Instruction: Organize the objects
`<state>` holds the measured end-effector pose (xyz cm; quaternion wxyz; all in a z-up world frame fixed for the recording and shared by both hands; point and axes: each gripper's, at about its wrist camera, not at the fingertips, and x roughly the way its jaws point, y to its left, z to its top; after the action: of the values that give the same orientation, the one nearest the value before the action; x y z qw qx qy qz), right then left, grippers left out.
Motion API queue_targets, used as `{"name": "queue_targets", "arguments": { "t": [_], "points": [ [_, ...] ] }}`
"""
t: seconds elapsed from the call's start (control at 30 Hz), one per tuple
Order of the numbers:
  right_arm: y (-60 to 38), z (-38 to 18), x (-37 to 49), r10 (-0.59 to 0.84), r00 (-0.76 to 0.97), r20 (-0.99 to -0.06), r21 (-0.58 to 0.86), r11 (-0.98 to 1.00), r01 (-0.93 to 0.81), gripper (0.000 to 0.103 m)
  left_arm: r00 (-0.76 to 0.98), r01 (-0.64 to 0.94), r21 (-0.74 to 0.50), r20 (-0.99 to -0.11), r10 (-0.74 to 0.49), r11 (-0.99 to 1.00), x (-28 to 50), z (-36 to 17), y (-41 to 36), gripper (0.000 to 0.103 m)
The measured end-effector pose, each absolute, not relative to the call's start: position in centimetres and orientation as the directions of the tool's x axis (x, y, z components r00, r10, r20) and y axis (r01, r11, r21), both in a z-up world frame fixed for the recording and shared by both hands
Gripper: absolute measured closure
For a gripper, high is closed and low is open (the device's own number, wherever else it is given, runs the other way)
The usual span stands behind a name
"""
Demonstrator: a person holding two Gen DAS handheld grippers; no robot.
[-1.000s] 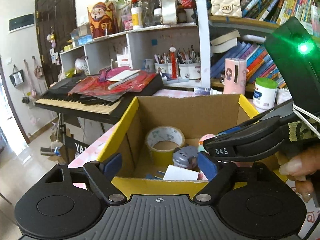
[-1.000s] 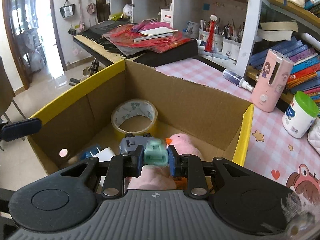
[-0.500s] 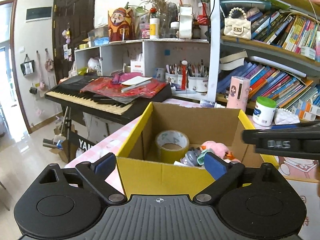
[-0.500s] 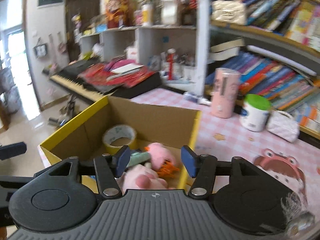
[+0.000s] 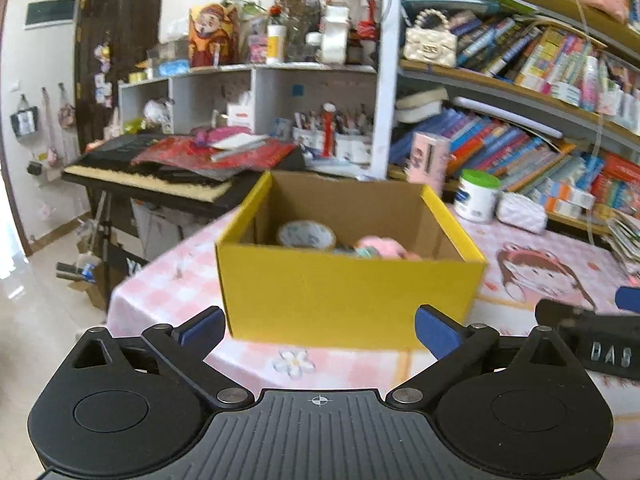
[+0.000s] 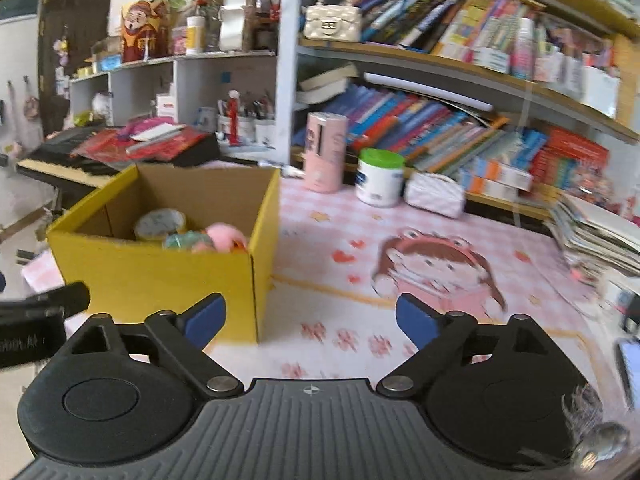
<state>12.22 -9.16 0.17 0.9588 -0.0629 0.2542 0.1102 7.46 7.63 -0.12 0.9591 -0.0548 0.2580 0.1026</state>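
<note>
Your left gripper [image 5: 318, 326] and right gripper [image 6: 310, 318] are released, empty, near the yellow cardboard box [image 5: 348, 292] on the worktop [image 6: 400, 320].

"DAS" stands on the right gripper [image 5: 628, 300]

Right gripper [image 6: 311, 316] jaws now spread, mint toy [image 6: 185, 240] left in yellow box [image 6: 160, 276]; both grippers backed away.

There was one yellow box [image 5: 348, 292], holding one tape roll [image 5: 306, 234] and one pink plush toy [image 5: 380, 248]; one white jar [image 6: 379, 178] stood apart.
</note>
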Motion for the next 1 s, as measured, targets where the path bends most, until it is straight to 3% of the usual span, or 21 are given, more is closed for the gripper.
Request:
{"name": "queue_targets", "arguments": {
  "t": [0.27, 0.5, 0.67, 1.0],
  "points": [
    [-12.0, -1.3, 6.2, 0.060, 0.838, -0.542, -0.079, 0.989, -0.122, 0.000, 0.843, -0.118, -0.064, -0.535, 0.066, 0.991, 5.5, -0.4, 5.1, 0.000],
    [-14.1, -1.3, 4.3, -0.027, 0.831, -0.555, -0.066, 0.998, -0.011, 0.000, 0.855, -0.037, -0.034, -0.519, 0.014, 0.999, 4.4, 0.0, 3.0, 0.000],
    [-15.4, -1.5, 4.2, -0.060, 0.786, -0.615, -0.030, 0.998, 0.053, 0.000, 0.854, -0.026, -0.045, -0.520, -0.001, 0.999, 4.0, 0.4, 1.9, 0.000],
    [-16.8, -1.4, 2.7, -0.074, 0.789, -0.610, -0.054, 0.997, 0.052, 0.000, 0.865, 0.034, -0.034, -0.500, -0.046, 0.999, 3.2, 0.8, -0.9, 0.000]
  ]
}}
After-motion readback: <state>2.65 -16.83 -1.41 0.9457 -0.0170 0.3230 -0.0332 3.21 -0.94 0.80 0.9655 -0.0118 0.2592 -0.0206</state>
